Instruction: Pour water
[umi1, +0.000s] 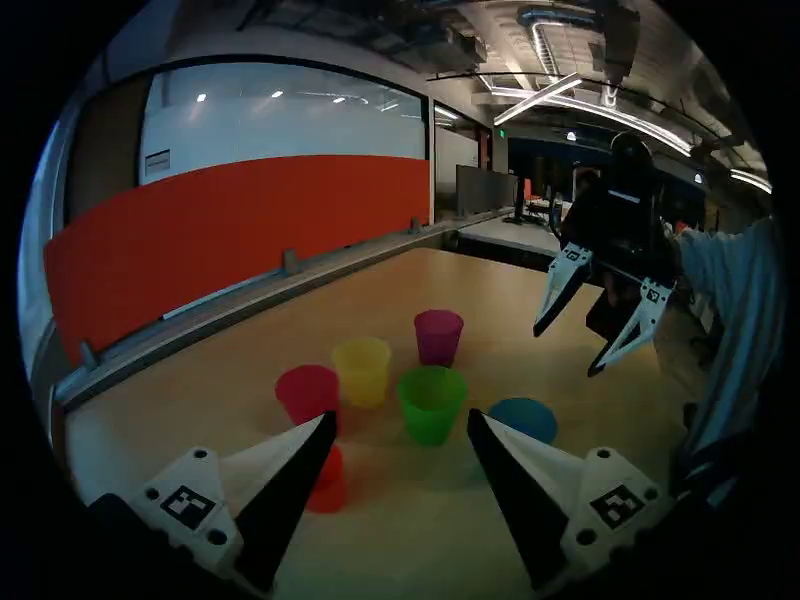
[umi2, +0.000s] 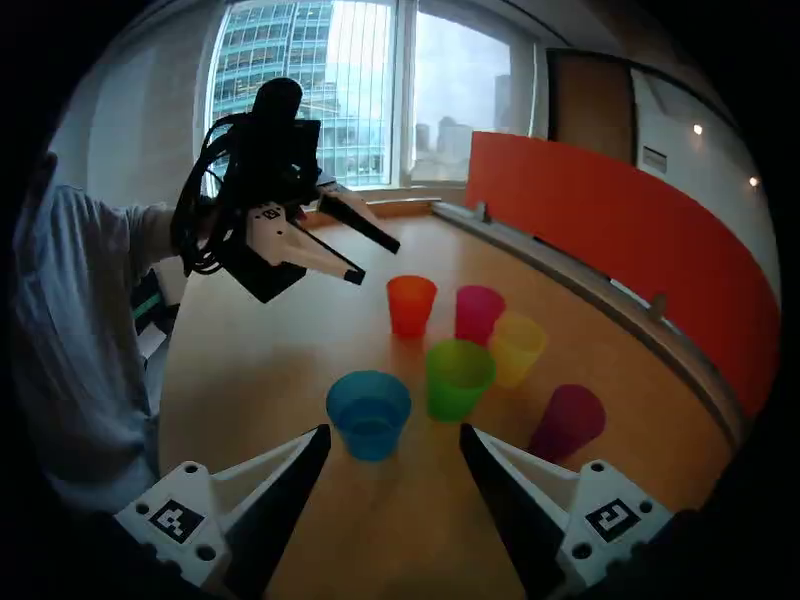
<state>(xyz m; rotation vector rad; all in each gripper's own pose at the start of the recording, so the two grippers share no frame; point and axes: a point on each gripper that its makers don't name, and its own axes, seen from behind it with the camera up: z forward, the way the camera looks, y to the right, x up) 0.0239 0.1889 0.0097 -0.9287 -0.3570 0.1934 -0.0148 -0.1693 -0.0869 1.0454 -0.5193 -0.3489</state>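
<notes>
- Partly hidden behind a finger of the spread left gripper: one orange plastic cup.
- Six in all; the blue plastic cup perhaps holds water.
- Right gripper spread, empty.

White fingers with black inner faces carry square coded markers; the sleeve is pale grey.

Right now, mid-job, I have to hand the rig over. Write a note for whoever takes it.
Left gripper: open, empty, above the table, pointing at the green cup.
Right gripper: open, empty, low beside the blue cup.
Cups: orange cup, pink cup, yellow cup, purple cup, green and blue stand clustered on the table.
Done: nothing; no cup is held. Which cup holds water, I cannot tell.
Left: grasp a cup and pour into another.
</notes>
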